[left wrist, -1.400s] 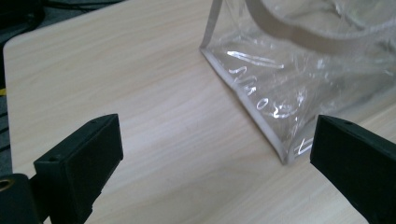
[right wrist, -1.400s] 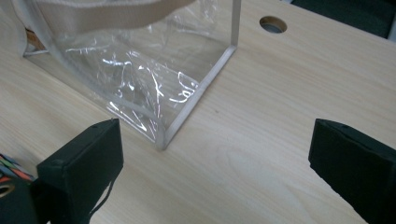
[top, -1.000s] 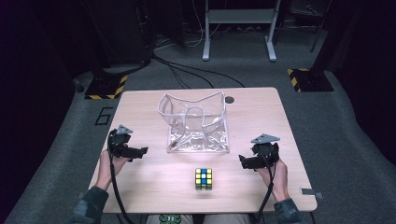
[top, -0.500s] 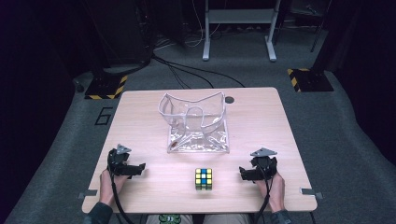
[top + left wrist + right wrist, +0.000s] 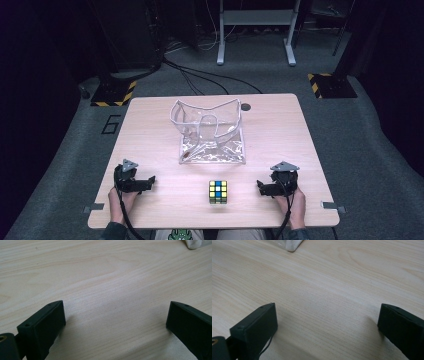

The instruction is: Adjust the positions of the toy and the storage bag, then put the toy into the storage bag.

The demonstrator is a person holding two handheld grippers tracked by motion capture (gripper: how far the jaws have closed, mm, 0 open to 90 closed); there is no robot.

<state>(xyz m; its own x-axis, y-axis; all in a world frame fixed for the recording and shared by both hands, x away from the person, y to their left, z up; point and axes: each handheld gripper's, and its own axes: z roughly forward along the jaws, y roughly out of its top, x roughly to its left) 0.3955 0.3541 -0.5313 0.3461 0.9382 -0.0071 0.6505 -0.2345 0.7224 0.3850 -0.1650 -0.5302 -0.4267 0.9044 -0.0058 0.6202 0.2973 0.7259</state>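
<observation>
A colour cube (image 5: 218,192) with yellow, blue and white tiles sits near the front middle of the wooden table (image 5: 150,125). Behind it stands a clear plastic bag (image 5: 210,132), open at the top. My left gripper (image 5: 148,183) rests low over the table at the front left, open, with nothing between its jaws. My right gripper (image 5: 262,188) is at the front right, also open and empty. In the left gripper view (image 5: 115,315) and the right gripper view (image 5: 327,315) the black jaws stand wide apart over bare wood, with a corner of the bag (image 5: 292,245) at the top edge.
A cable hole (image 5: 245,106) lies in the table's far side. Tape marks (image 5: 93,207) sit at the front corners. Beyond the table are a grey floor, black cables (image 5: 200,80) and a metal stand (image 5: 255,30).
Both hands have drawn back toward the table's front edge and now rest lower. The cube and the bag have not moved.
</observation>
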